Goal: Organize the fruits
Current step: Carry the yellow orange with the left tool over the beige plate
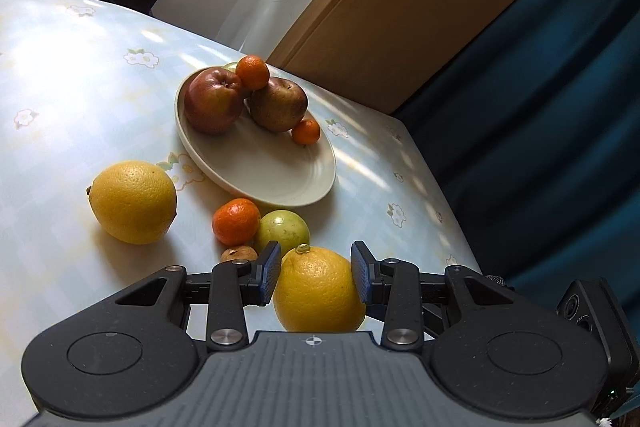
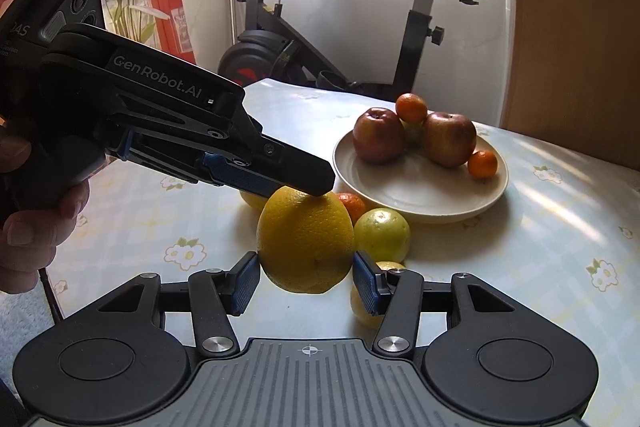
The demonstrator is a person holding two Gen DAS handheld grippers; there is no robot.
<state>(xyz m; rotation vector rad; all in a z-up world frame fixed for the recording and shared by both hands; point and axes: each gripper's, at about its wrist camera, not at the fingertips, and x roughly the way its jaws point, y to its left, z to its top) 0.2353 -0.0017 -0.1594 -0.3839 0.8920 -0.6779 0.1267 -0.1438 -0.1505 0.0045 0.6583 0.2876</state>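
Both grippers clamp one yellow orange (image 2: 306,243) at once, left gripper (image 1: 316,273) and right gripper (image 2: 306,279) squeezing its firm, heavy, dimpled middle; plate (image 2: 424,203) waits at one o'clock

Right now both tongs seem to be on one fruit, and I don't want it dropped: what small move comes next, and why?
Probably carry the yellow citrus forward, toward the bare front of the plate. The left tongs pinch its top and the right tongs its sides, and it looks lifted. The apples and mandarins crowd only the plate's back.
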